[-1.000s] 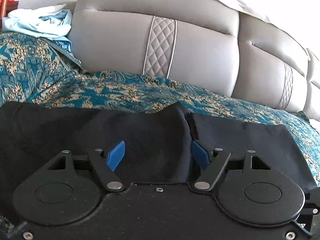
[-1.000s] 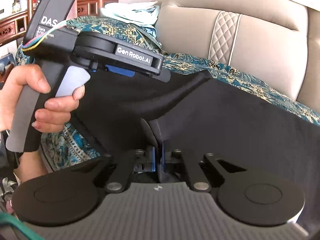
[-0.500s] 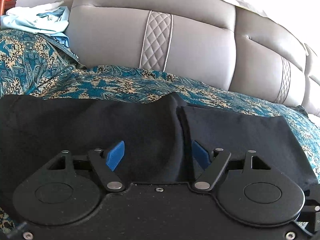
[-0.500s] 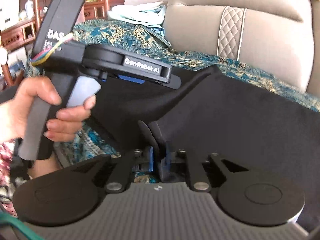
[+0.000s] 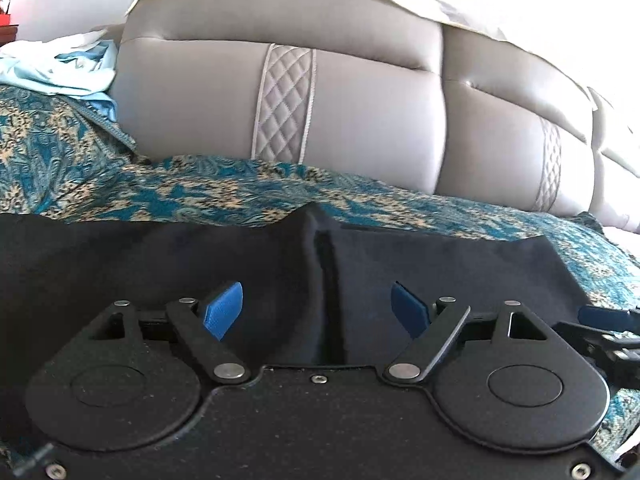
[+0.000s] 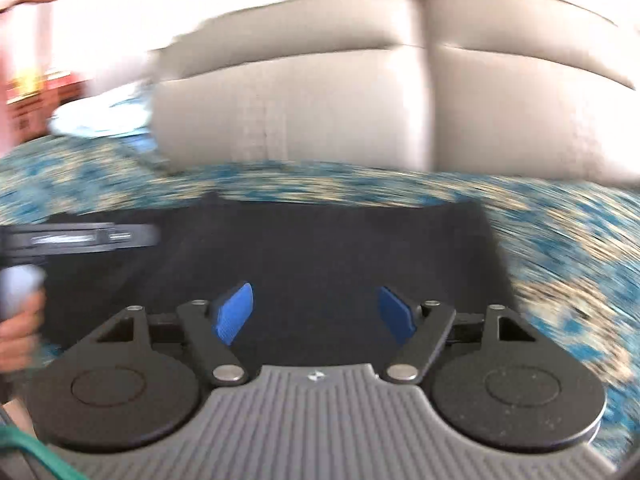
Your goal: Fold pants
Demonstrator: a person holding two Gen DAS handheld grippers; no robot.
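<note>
The black pants (image 5: 440,272) lie spread on the patterned teal cover, with a raised fold (image 5: 320,248) running toward me. My left gripper (image 5: 318,308) is open just above the cloth, its blue pads either side of that fold, holding nothing. In the right wrist view, which is motion-blurred, the pants (image 6: 320,248) lie flat and my right gripper (image 6: 316,316) is open and empty over their near edge. The left gripper (image 6: 80,236) shows at the left there, and the right gripper's tip (image 5: 600,320) at the right edge of the left wrist view.
The grey leather sofa back (image 5: 360,112) rises behind the teal paisley cover (image 5: 200,196). A pile of light blue clothes (image 5: 60,68) lies at the far left. Wooden furniture (image 6: 32,80) stands blurred at the far left of the right wrist view.
My right gripper has opened and let go of the pants fold, and swung quickly to the right. My left gripper stays open and has shifted slightly over the cloth.
</note>
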